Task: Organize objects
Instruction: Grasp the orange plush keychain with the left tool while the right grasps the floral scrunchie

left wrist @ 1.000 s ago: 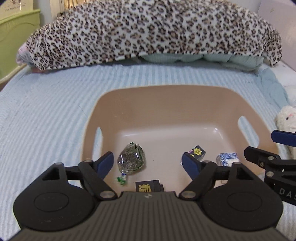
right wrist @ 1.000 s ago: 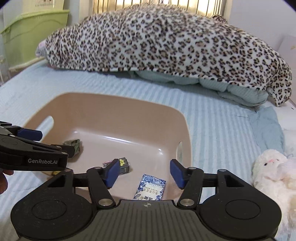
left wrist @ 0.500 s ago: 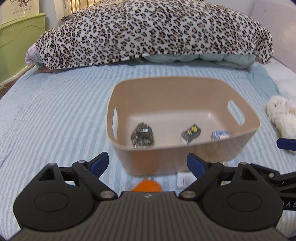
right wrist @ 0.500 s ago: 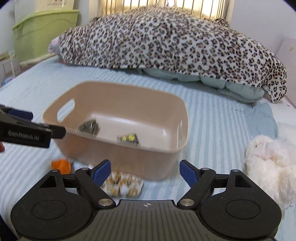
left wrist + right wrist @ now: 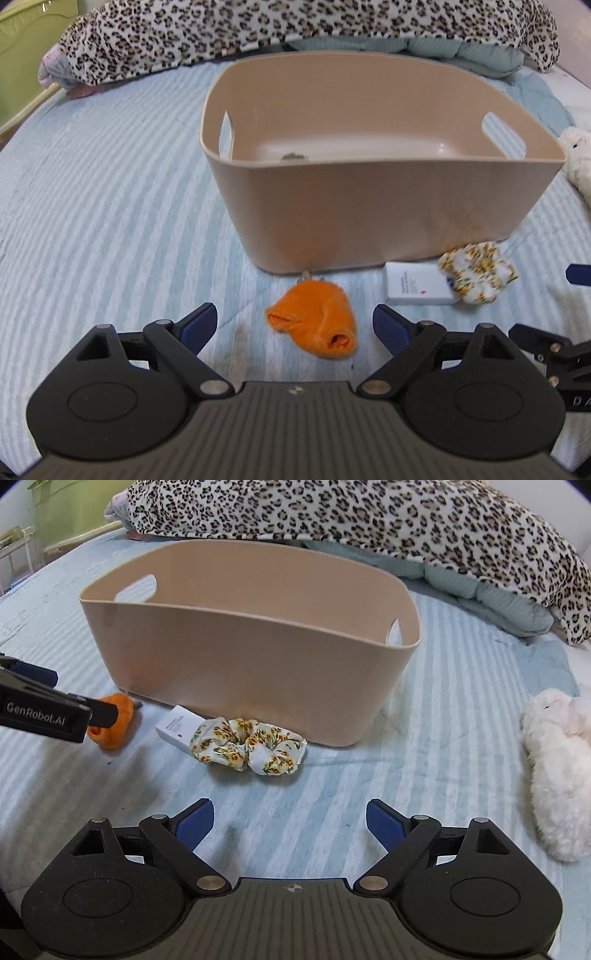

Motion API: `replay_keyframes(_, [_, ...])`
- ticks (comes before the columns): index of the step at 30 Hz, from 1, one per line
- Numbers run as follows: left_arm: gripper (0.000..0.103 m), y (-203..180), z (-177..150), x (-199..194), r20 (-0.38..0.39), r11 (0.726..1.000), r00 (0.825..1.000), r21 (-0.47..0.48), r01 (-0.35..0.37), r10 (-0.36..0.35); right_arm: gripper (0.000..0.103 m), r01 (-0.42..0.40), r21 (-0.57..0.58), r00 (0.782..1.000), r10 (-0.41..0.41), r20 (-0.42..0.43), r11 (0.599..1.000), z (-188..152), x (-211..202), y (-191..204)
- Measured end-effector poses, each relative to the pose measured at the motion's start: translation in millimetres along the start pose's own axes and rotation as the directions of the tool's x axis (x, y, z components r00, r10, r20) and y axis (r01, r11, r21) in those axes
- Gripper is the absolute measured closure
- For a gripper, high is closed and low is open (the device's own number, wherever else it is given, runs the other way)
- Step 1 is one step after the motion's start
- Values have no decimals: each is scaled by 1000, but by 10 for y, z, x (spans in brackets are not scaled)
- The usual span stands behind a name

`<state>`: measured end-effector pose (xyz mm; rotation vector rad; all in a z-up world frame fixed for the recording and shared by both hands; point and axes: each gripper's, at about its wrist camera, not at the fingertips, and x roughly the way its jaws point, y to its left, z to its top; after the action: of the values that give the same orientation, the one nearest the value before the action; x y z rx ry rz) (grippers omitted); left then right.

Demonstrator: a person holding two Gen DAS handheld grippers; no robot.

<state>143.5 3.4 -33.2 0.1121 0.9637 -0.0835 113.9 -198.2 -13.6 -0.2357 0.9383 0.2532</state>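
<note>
Part sorted, three things left on the bed

My left tool (image 5: 293, 323) gapes empty over the orange pouch (image 5: 314, 323); the right tool's (image 5: 290, 821) jaws are opening, empty. One item shows inside the bin (image 5: 369, 206); white box (image 5: 175, 727) and scrunchie (image 5: 247, 749) lie just beside it.

Bin (image 5: 369, 206) wall hides most of its contents.

The striped bed (image 5: 424, 716) bore a tan bin (image 5: 251, 661), orange cloth (image 5: 314, 325), white box (image 5: 413, 288), floral scrunchie (image 5: 251, 749), white plush (image 5: 557, 771) and leopard blanket (image 5: 369, 513).
</note>
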Motion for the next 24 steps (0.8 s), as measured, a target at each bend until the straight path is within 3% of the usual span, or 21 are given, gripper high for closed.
replay_keyframes(7, [15, 59, -49, 180, -25, 1000, 999, -5, 30, -31, 12, -16, -27, 1000, 16, 10, 1000, 42, 255, -19])
replay_keyframes(15, [40, 97, -91, 256, -40, 996, 995, -22, 87, -88, 23, -25, -110, 998, 31, 54, 994, 122, 382, 147])
replay_keyframes(16, [42, 107, -106, 240, -34, 995, 995, -25, 93, -94, 26, -24, -116, 998, 31, 57, 993, 131, 399, 160])
replay_keyframes(18, [59, 118, -135, 210, -28, 995, 995, -27, 92, -93, 34, -29, -128, 997, 37, 61, 991, 146, 426, 186])
replay_keyframes(21, [76, 159, -143, 182, -33, 996, 995, -33, 88, -89, 56, -70, -118, 996, 76, 49, 991, 166, 458, 177])
replay_keyframes(22, [77, 169, -147, 167, -34, 995, 995, -35, 93, -94, 70, -82, -112, 995, 87, 46, 990, 166, 460, 172])
replay_keyframes(24, [79, 180, -152, 145, -39, 995, 994, -32, 99, -100, 76, -89, -114, 995, 94, 42, 990, 164, 448, 171])
